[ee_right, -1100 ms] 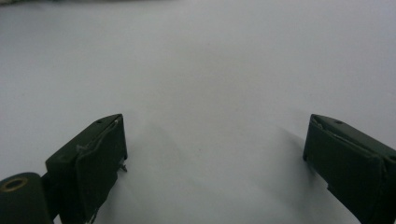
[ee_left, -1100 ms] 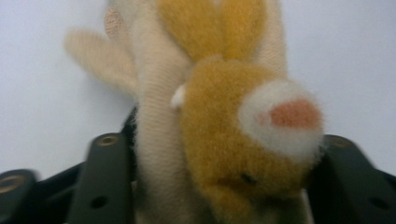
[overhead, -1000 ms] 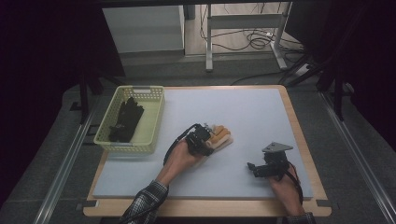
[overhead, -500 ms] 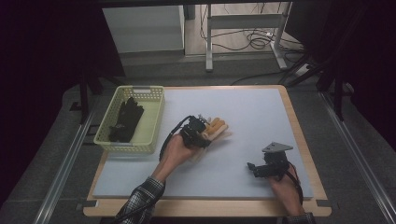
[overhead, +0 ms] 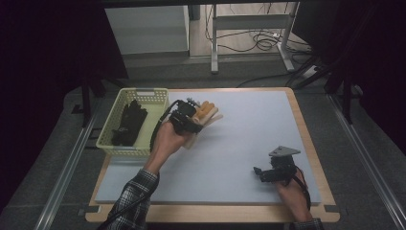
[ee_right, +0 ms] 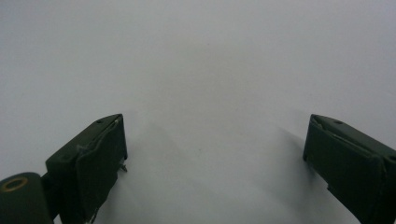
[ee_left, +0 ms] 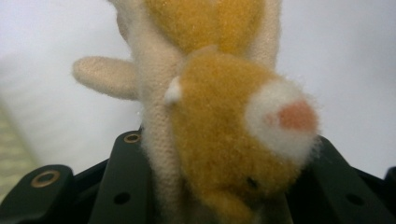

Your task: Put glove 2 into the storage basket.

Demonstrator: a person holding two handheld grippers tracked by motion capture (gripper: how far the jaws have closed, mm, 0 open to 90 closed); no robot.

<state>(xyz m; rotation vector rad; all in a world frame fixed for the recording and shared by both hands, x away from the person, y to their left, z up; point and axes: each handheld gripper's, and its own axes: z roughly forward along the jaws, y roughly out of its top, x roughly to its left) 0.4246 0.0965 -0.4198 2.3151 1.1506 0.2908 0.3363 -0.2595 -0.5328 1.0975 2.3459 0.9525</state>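
Here we have the left gripper (overhead: 191, 120) clamped on the plush toy (ee_left: 224, 140), lifted beside the basket (overhead: 158, 96), likely for dropping in. Right gripper (overhead: 268, 173) rests wide open, empty, on the table (overhead: 249, 134).

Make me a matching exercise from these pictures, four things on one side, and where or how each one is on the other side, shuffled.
Things:
1. orange and cream plush toy
2. pale yellow plastic basket
3. left tool
4. right tool

States:
A. open, holding nothing, near the table's right front
B. holds dark items at the table's left
C. shut on the toy
D. gripped between black jaws

Pairs: 1-D, 2-B, 3-C, 4-A
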